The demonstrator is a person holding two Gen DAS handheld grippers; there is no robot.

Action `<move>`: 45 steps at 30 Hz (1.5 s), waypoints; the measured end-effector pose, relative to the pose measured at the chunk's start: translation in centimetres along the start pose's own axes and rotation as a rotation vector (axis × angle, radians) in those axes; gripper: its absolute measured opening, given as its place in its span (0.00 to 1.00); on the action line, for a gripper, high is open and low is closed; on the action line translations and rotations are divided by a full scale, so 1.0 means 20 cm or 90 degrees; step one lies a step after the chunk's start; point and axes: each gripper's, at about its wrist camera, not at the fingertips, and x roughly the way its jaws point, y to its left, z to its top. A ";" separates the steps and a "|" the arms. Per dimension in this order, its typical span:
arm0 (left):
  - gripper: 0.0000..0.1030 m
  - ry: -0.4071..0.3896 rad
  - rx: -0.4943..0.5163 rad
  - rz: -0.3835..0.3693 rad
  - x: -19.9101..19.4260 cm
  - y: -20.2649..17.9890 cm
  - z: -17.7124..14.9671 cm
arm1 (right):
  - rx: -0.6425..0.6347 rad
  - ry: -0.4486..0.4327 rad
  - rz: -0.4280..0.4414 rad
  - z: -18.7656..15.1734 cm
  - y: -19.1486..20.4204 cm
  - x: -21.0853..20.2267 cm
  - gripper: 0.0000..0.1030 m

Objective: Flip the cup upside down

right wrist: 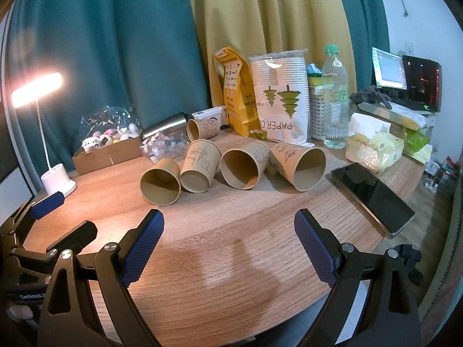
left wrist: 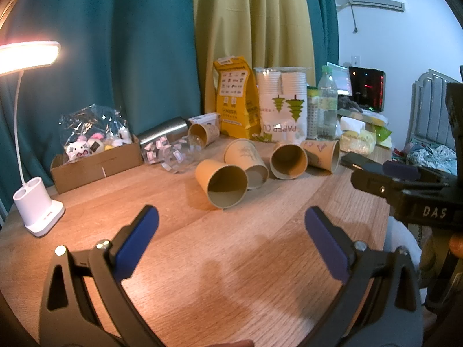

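Observation:
Several brown paper cups lie on their sides on the wooden table [left wrist: 260, 231], mouths mostly toward me. In the left wrist view the nearest cup [left wrist: 221, 183] lies just ahead of my left gripper [left wrist: 231, 225], which is open and empty above the table. In the right wrist view a row of cups runs from the leftmost cup [right wrist: 160, 185] to the rightmost cup [right wrist: 301, 164]. My right gripper [right wrist: 228, 231] is open and empty, short of them. One more cup [right wrist: 202, 128] lies further back.
A lit white desk lamp [left wrist: 37, 208] stands at the left. A cardboard box of toys [left wrist: 92, 159], a steel flask [left wrist: 162, 133], a yellow bag [left wrist: 235, 98], a pack of paper cups [right wrist: 279, 95] and a water bottle [right wrist: 335, 98] line the back. A phone [right wrist: 373, 193] lies at the right.

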 end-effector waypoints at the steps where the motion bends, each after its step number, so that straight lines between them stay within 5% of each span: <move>1: 0.99 0.002 0.000 0.000 0.00 0.00 0.00 | 0.001 0.000 0.002 0.00 0.00 0.00 0.91; 10: 0.99 0.091 -0.010 0.022 0.13 0.01 0.00 | 0.012 0.024 0.027 0.03 -0.04 0.06 0.91; 17: 0.99 0.170 -0.080 0.028 0.26 0.11 0.18 | 0.008 0.070 0.053 0.11 -0.11 0.16 0.91; 30: 0.99 0.297 -0.100 0.050 0.84 0.15 0.51 | 0.044 0.089 0.107 0.22 -0.28 0.34 0.91; 39: 0.98 0.433 -0.165 0.036 1.15 0.24 0.40 | 0.077 0.101 0.131 0.23 -0.37 0.45 0.91; 45: 0.70 0.456 -0.163 0.033 1.18 0.28 0.34 | 0.080 0.110 0.137 0.22 -0.37 0.48 0.91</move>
